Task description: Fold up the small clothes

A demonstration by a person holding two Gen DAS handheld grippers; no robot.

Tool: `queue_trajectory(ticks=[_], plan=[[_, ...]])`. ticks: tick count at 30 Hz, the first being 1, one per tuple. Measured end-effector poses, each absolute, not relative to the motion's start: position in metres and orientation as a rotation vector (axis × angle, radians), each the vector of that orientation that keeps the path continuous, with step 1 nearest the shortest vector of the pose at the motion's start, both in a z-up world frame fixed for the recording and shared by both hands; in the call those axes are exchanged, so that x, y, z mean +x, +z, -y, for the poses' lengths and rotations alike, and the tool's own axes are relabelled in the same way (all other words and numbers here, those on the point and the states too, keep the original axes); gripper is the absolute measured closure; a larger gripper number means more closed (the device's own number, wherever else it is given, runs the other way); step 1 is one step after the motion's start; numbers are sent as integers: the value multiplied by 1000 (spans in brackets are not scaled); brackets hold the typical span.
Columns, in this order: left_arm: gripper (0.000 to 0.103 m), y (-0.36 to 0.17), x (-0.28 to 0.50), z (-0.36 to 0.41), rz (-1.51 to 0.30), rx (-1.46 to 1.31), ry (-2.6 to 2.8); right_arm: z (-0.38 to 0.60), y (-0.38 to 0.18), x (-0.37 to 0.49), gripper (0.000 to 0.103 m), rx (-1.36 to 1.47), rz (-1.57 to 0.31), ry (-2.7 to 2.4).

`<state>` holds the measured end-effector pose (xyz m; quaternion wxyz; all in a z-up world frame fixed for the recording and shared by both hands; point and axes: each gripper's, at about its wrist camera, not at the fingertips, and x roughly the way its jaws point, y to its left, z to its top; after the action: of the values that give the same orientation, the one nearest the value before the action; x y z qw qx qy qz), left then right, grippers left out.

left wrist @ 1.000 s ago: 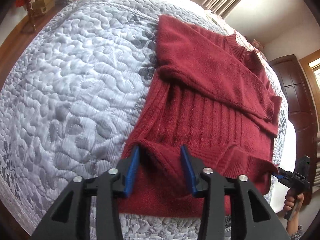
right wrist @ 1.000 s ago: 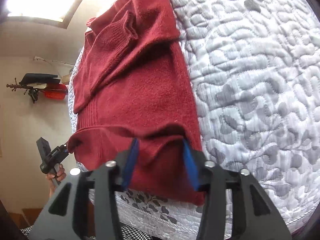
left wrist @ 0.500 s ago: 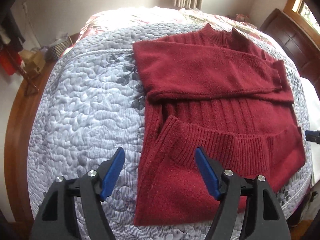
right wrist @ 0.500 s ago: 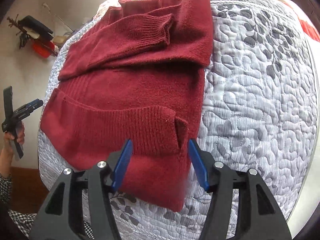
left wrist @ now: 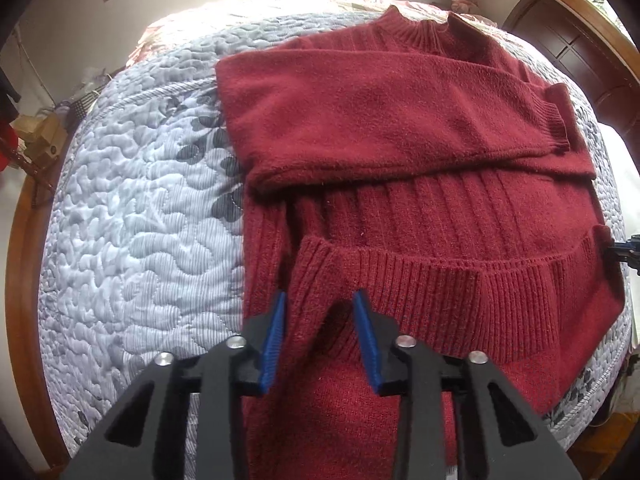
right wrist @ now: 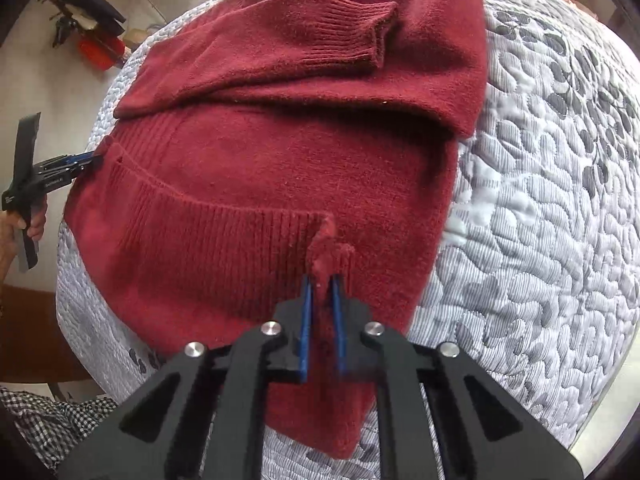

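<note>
Red sweater (left wrist: 420, 128) lay on bed quilt (left wrist: 132, 216); left tongs (left wrist: 320, 320) spread astride hem, right tongs (right wrist: 322, 280) pinched hem; wooden door (left wrist: 560, 36) behind.

Home bedroom: quilted bed (left wrist: 132, 240).

Open quilt (left wrist: 132, 240) is left free at nine o'clock of the sweater (left wrist: 420, 128); passage ahead is blocked by folded sleeves (left wrist: 380, 120).
</note>
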<state>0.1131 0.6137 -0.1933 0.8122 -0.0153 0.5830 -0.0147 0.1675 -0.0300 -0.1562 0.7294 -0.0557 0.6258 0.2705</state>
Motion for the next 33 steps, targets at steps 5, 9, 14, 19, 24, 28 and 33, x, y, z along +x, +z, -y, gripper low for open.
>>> queue_trajectory(ticks=[5, 9, 14, 19, 24, 28, 33], plan=[[77, -194, 111, -622, -1239, -79, -44, 30, -167, 176, 68, -121, -1403, 566], [66, -198, 116, -628, -1251, -95, -49, 27, -177, 181, 68, -74, -1423, 577], [75, -204, 126, -626, -1271, -120, -64, 25, -174, 182, 93, -68, -1417, 598], [94, -191, 120, -618, -1239, -103, -91, 38, -155, 181, 97, 19, -1375, 624], [95, -161, 106, -627, -1145, -190, -96, 53, -137, 175, 97, 120, -1326, 630], [95, -140, 105, -637, -1085, -219, -61, 62, -121, 179, 97, 157, -1285, 622], [95, -112, 128, -652, -994, -273, -34, 69, -87, 204, 97, 217, -1189, 627]])
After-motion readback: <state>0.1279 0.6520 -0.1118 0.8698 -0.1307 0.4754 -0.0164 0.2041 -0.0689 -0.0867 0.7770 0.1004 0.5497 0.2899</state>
